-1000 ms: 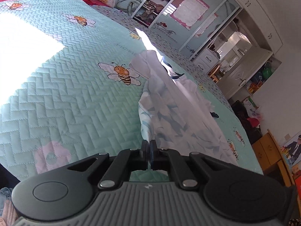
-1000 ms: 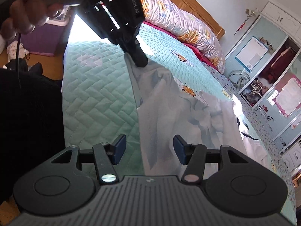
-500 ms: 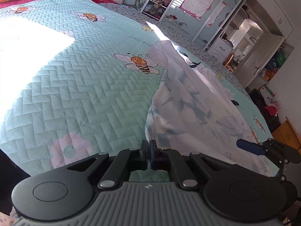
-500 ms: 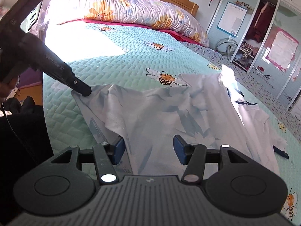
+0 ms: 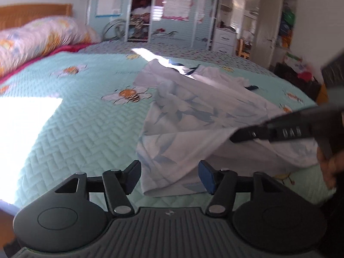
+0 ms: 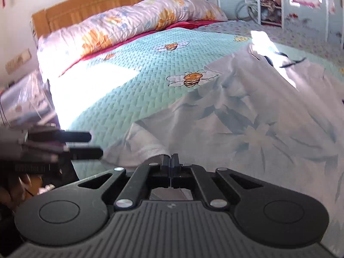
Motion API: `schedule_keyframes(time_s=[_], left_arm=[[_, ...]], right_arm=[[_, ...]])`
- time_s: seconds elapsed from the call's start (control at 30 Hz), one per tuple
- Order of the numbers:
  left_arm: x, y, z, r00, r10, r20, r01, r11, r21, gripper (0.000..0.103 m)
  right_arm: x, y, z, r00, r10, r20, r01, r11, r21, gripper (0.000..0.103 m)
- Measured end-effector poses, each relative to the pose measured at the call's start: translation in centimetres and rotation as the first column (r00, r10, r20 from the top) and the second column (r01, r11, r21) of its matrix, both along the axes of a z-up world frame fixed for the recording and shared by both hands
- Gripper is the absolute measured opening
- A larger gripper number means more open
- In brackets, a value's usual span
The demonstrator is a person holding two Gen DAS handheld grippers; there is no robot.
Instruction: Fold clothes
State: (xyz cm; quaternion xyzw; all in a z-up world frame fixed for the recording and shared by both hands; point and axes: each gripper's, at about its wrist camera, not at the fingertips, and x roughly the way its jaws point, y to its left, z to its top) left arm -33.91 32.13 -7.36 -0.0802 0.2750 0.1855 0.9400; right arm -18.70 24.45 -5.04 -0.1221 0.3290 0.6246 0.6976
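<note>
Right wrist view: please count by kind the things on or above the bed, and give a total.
garment: 1
floral pillow: 1
gripper: 2 (right gripper, shut on the garment; left gripper, jaws opening, gripping nothing)
total: 4

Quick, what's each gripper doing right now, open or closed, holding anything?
Left gripper: jaws opening, pads clear of the shirt.
Right gripper: closed on the shirt's near edge.

We see our left tongs [image 5: 169, 177] opening above the hem of a pale floral garment [image 5: 193, 116] spread on a bee-print bed quilt [image 5: 81, 116], pads clear of the cloth, while our right tongs [image 5: 233, 138] pinch the fabric's lifted edge at right.
</note>
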Motion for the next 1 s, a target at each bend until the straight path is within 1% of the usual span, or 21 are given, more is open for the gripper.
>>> schedule_keyframes(time_s=[0.03,0.07,0.17,0.23,0.33,0.37,0.43,0.47,0.5,0.53,0.57,0.6,0.67,0.7,0.77,0.8,0.83,0.87,0.93,0.97,1.0], left_arm=[[0.9,-1.2,-0.2,0.999,-0.025,-0.028,0.027,0.997,0.071,0.065],[1.7,-2.0,-0.4,0.998,-0.046,-0.049,0.052,0.991,0.125,0.065],[4.0,-3.2,-1.2,0.994,-0.073,-0.078,0.090,0.965,0.247,0.065],[5.2,-3.3,-1.9,0.993,-0.073,-0.096,0.098,0.949,0.299,0.065],[6.4,-3.1,-3.2,0.986,-0.082,-0.148,0.128,0.931,0.341,0.065],[6.6,-3.0,-3.7,0.983,-0.071,-0.171,0.131,0.921,0.367,0.065],[7.0,-2.6,-4.2,0.980,-0.037,-0.197,0.115,0.911,0.397,0.065],[7.1,-2.1,-4.3,0.980,-0.013,-0.201,0.093,0.914,0.394,0.065],[6.9,-1.5,-4.2,0.980,0.006,-0.199,0.071,0.923,0.378,0.055],[6.5,-0.7,-3.8,0.984,0.033,-0.175,0.031,0.935,0.352,0.041],[6.1,0.1,-3.4,0.987,0.062,-0.152,-0.009,0.945,0.326,0.001],[5.5,0.8,-2.8,0.988,0.091,-0.124,-0.050,0.952,0.302,0.000],[4.3,2.4,-1.5,0.986,0.152,-0.072,-0.130,0.960,0.248,0.000],[3.8,3.3,-0.8,0.983,0.177,-0.048,-0.165,0.969,0.184,0.000],[2.8,4.9,0.4,0.974,0.226,-0.011,-0.225,0.973,0.061,0.000],[2.4,5.1,1.0,0.970,0.242,0.001,-0.241,0.970,0.031,0.000],[2.2,5.2,1.6,0.969,0.246,0.009,-0.246,0.969,0.017,0.000],[2.1,5.2,2.1,0.969,0.245,0.020,-0.246,0.969,0.004,0.000],[2.0,5.0,3.1,0.969,0.245,0.042,-0.244,0.969,-0.021,0.000],[2.0,3.6,3.7,0.970,0.241,0.043,-0.240,0.970,-0.026,0.000],[2.3,3.5,3.9,0.970,0.240,0.042,-0.240,0.971,-0.021,0.000]], right_arm=[[0.4,-0.1,0.3,0.999,-0.014,-0.039,0.015,1.000,0.010,0.000],[0.6,-0.1,0.5,0.998,-0.018,-0.059,0.019,1.000,0.018,0.000],[0.7,-0.5,1.0,0.995,-0.022,-0.101,0.026,0.999,0.037,0.000],[0.8,-0.6,1.3,0.992,-0.022,-0.122,0.028,0.999,0.046,0.000],[0.9,-0.7,1.6,0.989,-0.020,-0.146,0.029,0.998,0.058,0.000],[1.0,-0.7,1.7,0.988,-0.020,-0.150,0.029,0.998,0.062,0.000],[1.0,-0.7,1.6,0.988,-0.019,-0.156,0.030,0.997,0.068,0.000],[1.0,-0.7,1.6,0.987,-0.019,-0.158,0.030,0.997,0.070,0.000],[1.1,-0.8,1.6,0.988,-0.018,-0.156,0.029,0.997,0.071,0.000],[1.1,-0.8,1.6,0.988,-0.016,-0.153,0.028,0.997,0.070,0.000],[1.1,-0.9,1.5,0.990,-0.019,-0.141,0.029,0.997,0.065,0.000],[1.1,-1.0,1.3,0.992,-0.024,-0.125,0.031,0.998,0.056,0.000],[1.1,-1.2,0.6,0.996,-0.027,-0.084,0.029,0.999,0.020,0.009],[1.0,-1.5,0.3,0.998,-0.031,-0.060,0.031,1.000,0.000,0.011],[0.2,-2.9,-0.2,0.999,-0.032,0.032,0.033,0.999,-0.016,0.035],[-0.4,-3.9,-0.4,0.995,-0.031,0.091,0.033,0.999,-0.023,0.040],[-0.9,-5.2,-0.7,0.989,-0.033,0.144,0.038,0.999,-0.031,0.047],[-1.2,-6.5,-1.0,0.982,-0.041,0.183,0.048,0.998,-0.035,0.052],[-1.0,-9.3,-1.7,0.963,-0.084,0.255,0.100,0.994,-0.049,0.056],[-0.8,-10.6,-2.1,0.952,-0.112,0.285,0.133,0.989,-0.058,0.059],[-0.2,-11.9,-2.3,0.941,-0.140,0.308,0.168,0.984,-0.067,0.059]])
